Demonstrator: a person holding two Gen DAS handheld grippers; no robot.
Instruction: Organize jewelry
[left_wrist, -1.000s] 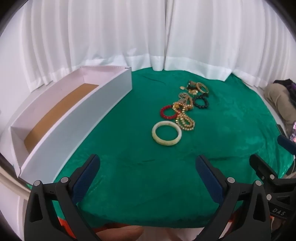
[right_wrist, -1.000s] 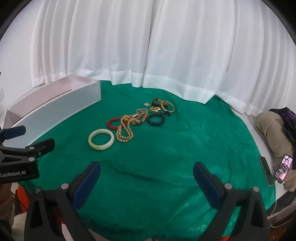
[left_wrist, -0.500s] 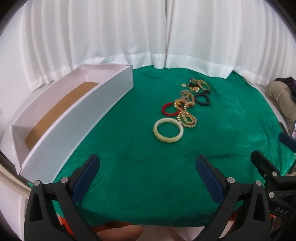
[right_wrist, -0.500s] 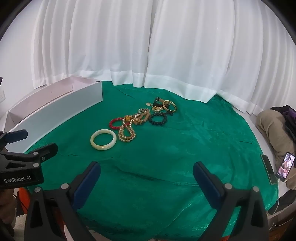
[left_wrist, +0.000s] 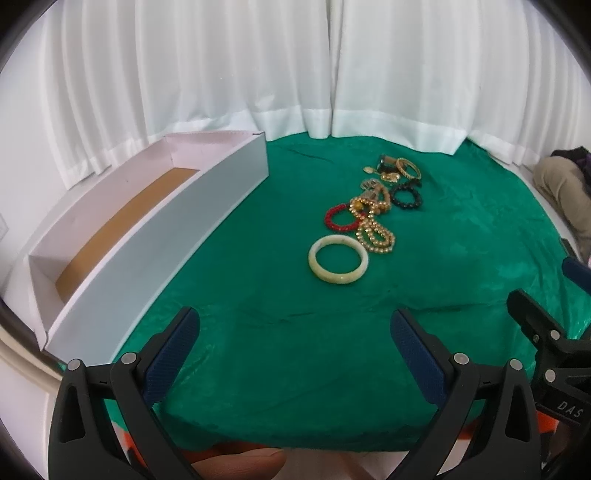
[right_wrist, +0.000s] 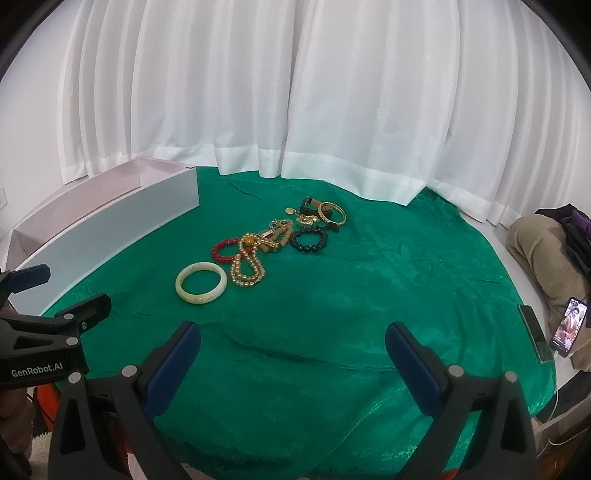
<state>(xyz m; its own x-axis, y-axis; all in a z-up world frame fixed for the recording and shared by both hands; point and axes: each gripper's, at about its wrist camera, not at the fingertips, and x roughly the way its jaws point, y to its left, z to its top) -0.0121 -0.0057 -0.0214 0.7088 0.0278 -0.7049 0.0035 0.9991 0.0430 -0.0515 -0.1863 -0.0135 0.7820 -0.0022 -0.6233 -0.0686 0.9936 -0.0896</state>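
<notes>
A pale jade bangle (left_wrist: 338, 265) (right_wrist: 201, 282) lies nearest on the green cloth. Behind it lie a gold bead strand (left_wrist: 375, 236) (right_wrist: 248, 271), a red bead bracelet (left_wrist: 338, 218) (right_wrist: 223, 251), a black bead bracelet (left_wrist: 406, 196) (right_wrist: 309, 240) and a gold bangle (left_wrist: 408, 168) (right_wrist: 332, 213) with small gold pieces. A long white box (left_wrist: 155, 236) (right_wrist: 99, 229) with a brown floor stands at the left. My left gripper (left_wrist: 295, 332) and right gripper (right_wrist: 293, 336) are both open and empty, above the cloth's near edge.
White curtains hang behind the round table. The green cloth (right_wrist: 369, 295) has wrinkles near the front. A phone with a lit screen (right_wrist: 567, 326) and a tan bundle (right_wrist: 543, 254) lie at the right, off the cloth.
Both views have shifted slightly; the jewelry sits a little lower and nearer in frame. Both grippers stay open and empty.
</notes>
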